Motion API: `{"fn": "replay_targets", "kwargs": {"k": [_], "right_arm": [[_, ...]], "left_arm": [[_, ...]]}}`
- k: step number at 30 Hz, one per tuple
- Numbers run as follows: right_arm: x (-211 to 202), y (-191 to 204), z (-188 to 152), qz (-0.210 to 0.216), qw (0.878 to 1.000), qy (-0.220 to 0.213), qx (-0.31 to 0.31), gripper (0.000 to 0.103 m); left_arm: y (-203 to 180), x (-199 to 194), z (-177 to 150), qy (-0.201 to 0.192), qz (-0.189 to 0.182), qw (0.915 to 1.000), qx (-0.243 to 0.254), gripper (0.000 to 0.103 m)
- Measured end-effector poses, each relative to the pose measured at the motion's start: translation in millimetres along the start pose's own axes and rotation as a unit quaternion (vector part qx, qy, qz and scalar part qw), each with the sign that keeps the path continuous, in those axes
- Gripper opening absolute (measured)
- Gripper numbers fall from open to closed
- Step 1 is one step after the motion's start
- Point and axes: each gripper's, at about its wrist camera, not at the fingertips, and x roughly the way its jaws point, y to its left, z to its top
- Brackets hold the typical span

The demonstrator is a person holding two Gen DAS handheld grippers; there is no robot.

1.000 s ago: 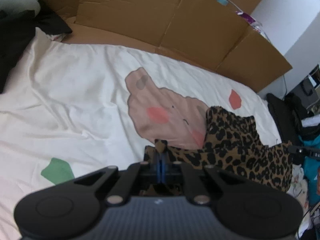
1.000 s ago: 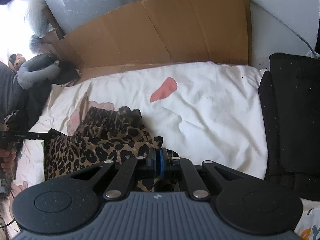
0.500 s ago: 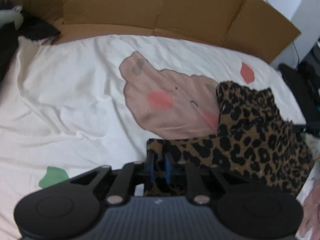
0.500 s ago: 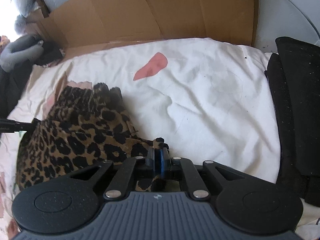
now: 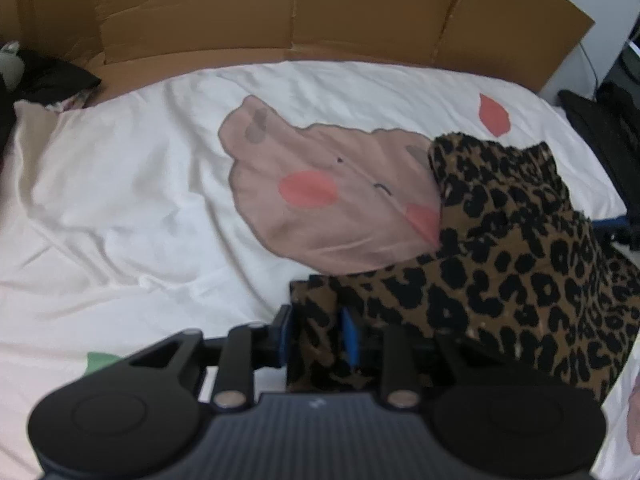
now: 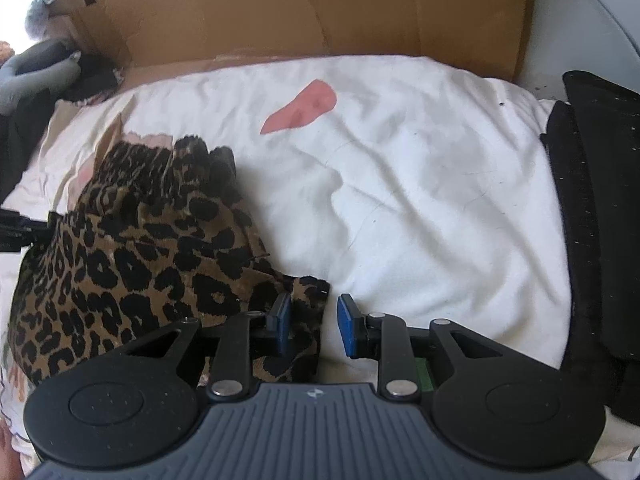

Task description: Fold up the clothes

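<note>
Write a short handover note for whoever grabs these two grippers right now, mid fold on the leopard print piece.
Left gripper: jaws opening, a corner of the leopard print garment still between them.
Right gripper: jaws opening, pads off the cloth, a garment corner by its left pad.
The garment lies bunched on the white sheet, in front of the cardboard.
Done: corners brought down and being let go.
Left: pull clear, flatten, finish the fold.

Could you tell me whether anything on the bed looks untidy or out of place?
The leopard-print garment lies bunched and rumpled rather than flat, partly covering the pink animal print on the white sheet. Behind it, the cardboard has a torn edge.
</note>
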Motion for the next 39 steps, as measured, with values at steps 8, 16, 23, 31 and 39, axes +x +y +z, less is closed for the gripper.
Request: {"fn": "replay_targets", "kwargs": {"k": [8, 16, 23, 31, 39], "right_arm": [[4, 2, -1, 0.011, 1.0, 0.007, -0.012, 0.022], [-15, 0, 3, 0.019, 1.0, -0.007, 0.002, 0.006], [-64, -10, 2, 0.033, 0.997, -0.057, 0.042, 0.005], [-100, -4, 9, 0.037, 0.992, -0.105, 0.067, 0.005], [-108, -3, 32, 0.037, 0.988, -0.131, 0.068, 0.005]], "left_arm": [[-2, 0, -1, -0.009, -0.003, 0.9999, -0.009, 0.016], [-5, -29, -4, -0.046, 0.008, 0.9985, -0.029, 0.011], [-8, -74, 2, -0.094, 0.006, 0.9948, -0.039, 0.011], [-25, -108, 17, -0.141, 0.023, 0.9885, -0.047, 0.01], [-29, -115, 37, -0.161, 0.04, 0.9854, -0.039, 0.01]]}}
